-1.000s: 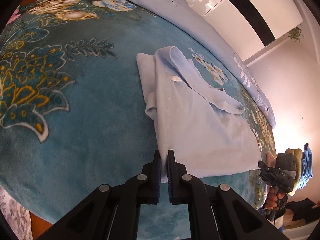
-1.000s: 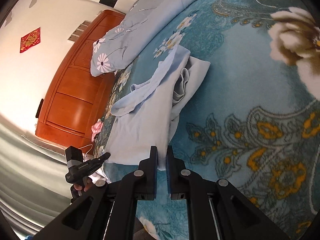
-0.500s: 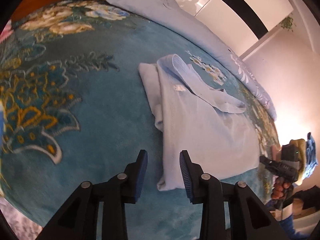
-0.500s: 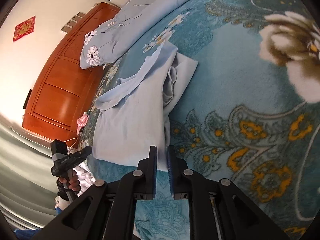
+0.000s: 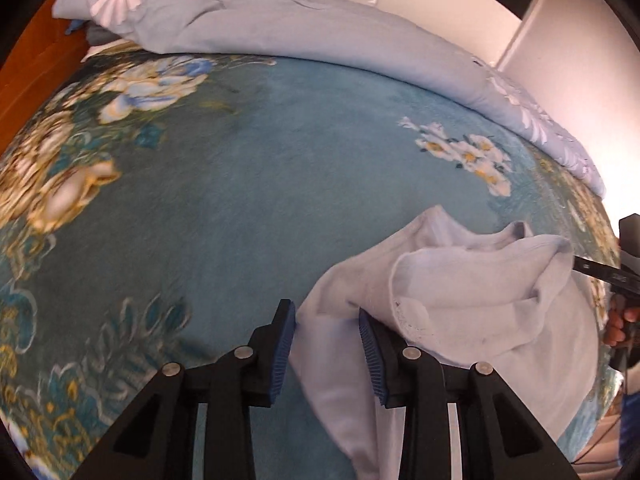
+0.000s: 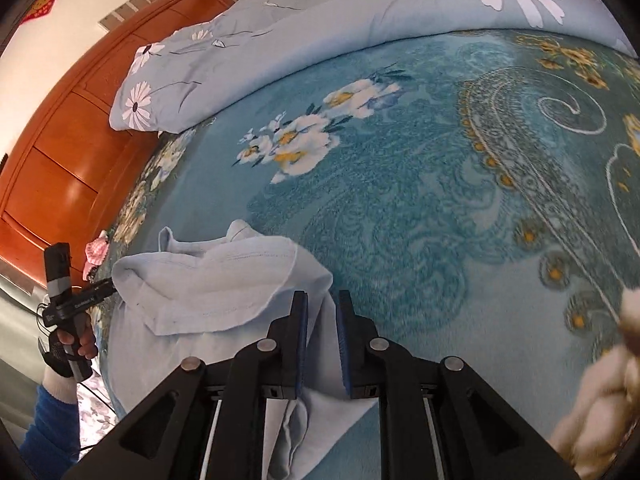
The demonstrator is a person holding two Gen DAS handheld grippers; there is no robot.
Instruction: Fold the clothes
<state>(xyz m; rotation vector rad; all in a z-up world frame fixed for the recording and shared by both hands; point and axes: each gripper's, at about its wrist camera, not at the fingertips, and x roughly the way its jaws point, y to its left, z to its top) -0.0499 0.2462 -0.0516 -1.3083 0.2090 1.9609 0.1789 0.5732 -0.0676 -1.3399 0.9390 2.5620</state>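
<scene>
Left tool: our left tool [image 5: 326, 346] stands with its black arms and blue ribbed pads parted; a fold of the pale blue cotton garment [image 5: 460, 304] runs between the pads, which do not clamp it, so we read it as released. Its jaws have just been opening.
Right tool: our right tool [image 6: 322, 344] has a narrow gap between its pads, with the garment's right-hand edge [image 6: 320, 280] passing through. Its jaws have just been opening a little; we cannot tell whether the pads press the cloth.
Step in hand: we judge that the near hem has been carried over toward the collar end and we are letting go.
Doing it well: we should free both corners at about the same time, draw the tools back without dragging the top layer, and leave the two edges lined up. A pad that catches the knit could pull the fold askew.
Garment, place: it lies on the teal floral plush blanket [image 5: 240, 200] covering the bed, near us, well short of the light blue daisy-print quilt [image 6: 320, 28] bunched along the far side.
Garment, look: soft and limp, doubled over, top layer puffed and rumpled, not flat, with a stitched hem [image 6: 240, 256] showing across it and loose folds at the near end.
</scene>
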